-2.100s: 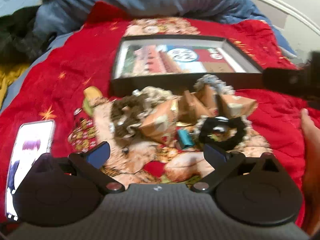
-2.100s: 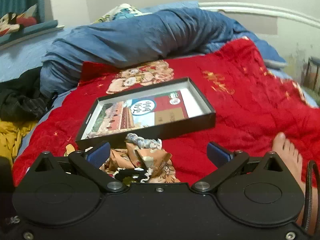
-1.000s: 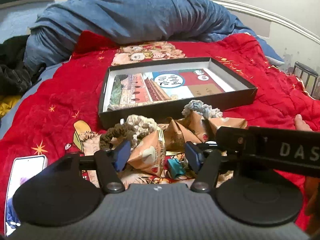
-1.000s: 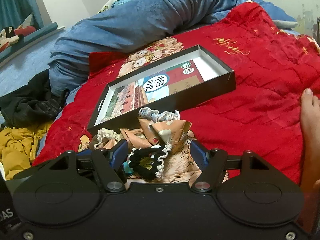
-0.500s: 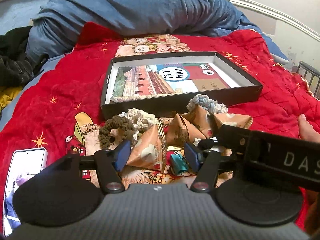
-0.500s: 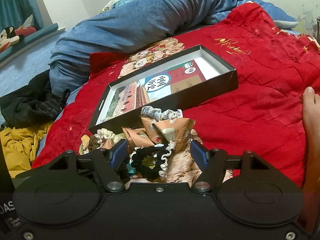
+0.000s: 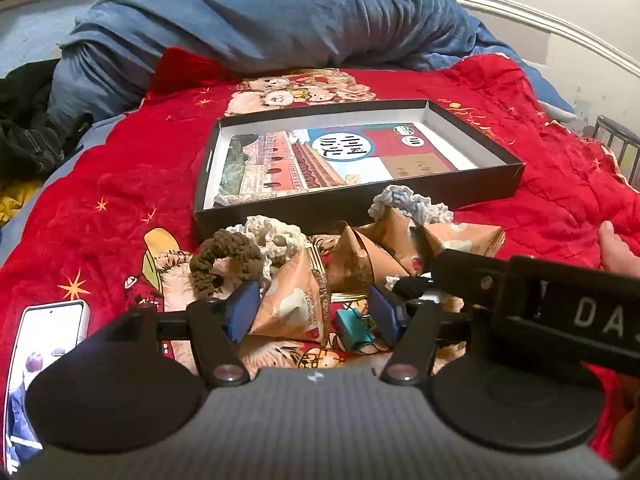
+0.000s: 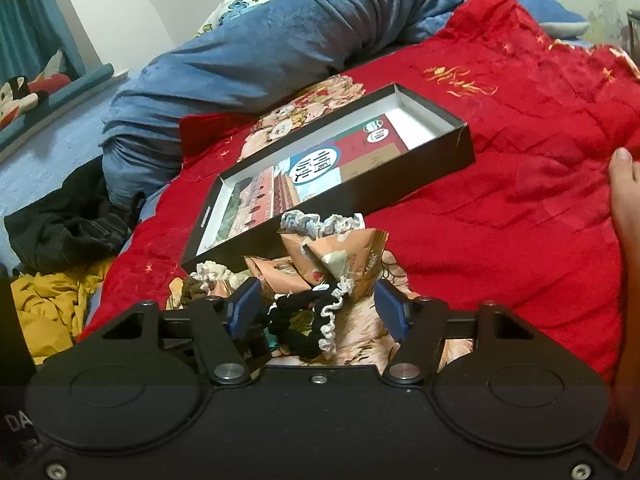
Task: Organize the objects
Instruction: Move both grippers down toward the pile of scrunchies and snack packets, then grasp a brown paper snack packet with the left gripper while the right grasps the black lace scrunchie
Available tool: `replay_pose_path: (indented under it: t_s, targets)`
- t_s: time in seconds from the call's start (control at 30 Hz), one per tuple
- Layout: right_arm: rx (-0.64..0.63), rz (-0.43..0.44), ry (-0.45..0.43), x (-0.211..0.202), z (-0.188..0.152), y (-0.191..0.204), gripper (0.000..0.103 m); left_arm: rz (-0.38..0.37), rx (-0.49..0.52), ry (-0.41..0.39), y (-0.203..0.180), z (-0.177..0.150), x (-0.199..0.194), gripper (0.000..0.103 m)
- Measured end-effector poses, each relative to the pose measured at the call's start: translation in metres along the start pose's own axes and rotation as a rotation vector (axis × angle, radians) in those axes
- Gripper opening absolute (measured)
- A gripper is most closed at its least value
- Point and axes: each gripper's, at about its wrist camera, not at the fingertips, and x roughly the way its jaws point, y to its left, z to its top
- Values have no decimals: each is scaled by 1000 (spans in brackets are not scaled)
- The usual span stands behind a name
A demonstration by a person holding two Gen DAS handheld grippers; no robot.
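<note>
A pile of small things lies on the red quilt in front of a shallow black box [image 7: 360, 210] [image 8: 340, 210] with a printed picture inside. My left gripper [image 7: 312, 312] stands open around an orange triangular snack packet [image 7: 292, 300] and a teal binder clip [image 7: 354, 330]. A gap shows between the packet and the right pad. My right gripper [image 8: 316, 308] is open, its jaws closing, with a black scrunchie [image 8: 296, 320] edged in white frill between them and no pad pressing on it. More orange packets [image 7: 400, 248], a brown scrunchie [image 7: 224, 258] and a pale blue scrunchie [image 7: 408, 204] lie behind.
A phone [image 7: 48, 332] lies screen up at the left on the quilt. A rolled blue duvet [image 7: 280, 20] runs behind the box. Dark clothes [image 8: 68, 224] and yellow cloth [image 8: 52, 304] are heaped at the left. A person's bare foot [image 8: 626, 208] rests at the right.
Both grippers came in close to the pile and narrowed from wide open. In the last half second the right jaws drew closer around the black scrunchie. The left view hardly changed.
</note>
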Motion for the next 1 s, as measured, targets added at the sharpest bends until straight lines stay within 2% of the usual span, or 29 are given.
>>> replay_pose_path:
  t_s: [0.13,0.27,0.43,0.47,0.7,0.87,1.0]
  targets:
    - [5,8,10,3,-1,0,48,2,6,24,0,0,6,68]
    - [12,3,24,9,-3,-1,45,5,-14,81,2,1,16,67]
    - [52,-4,38,13,-4,-8,43,11,-23,71,4,0,14,43]
    - [60,-1,40,14,-5,-9,43,12,-24,65,3,-1,13,42]
    - [125,42,46,19,-7,-16,37,9,-56,70,5,-1,9,40]
    - [161,67,45,23,-10,-14,17,11,-44,76,4,0,9,40]
    - [172,62,35,24,-11,-12,13,6,-50,80,4,-1,7,40]
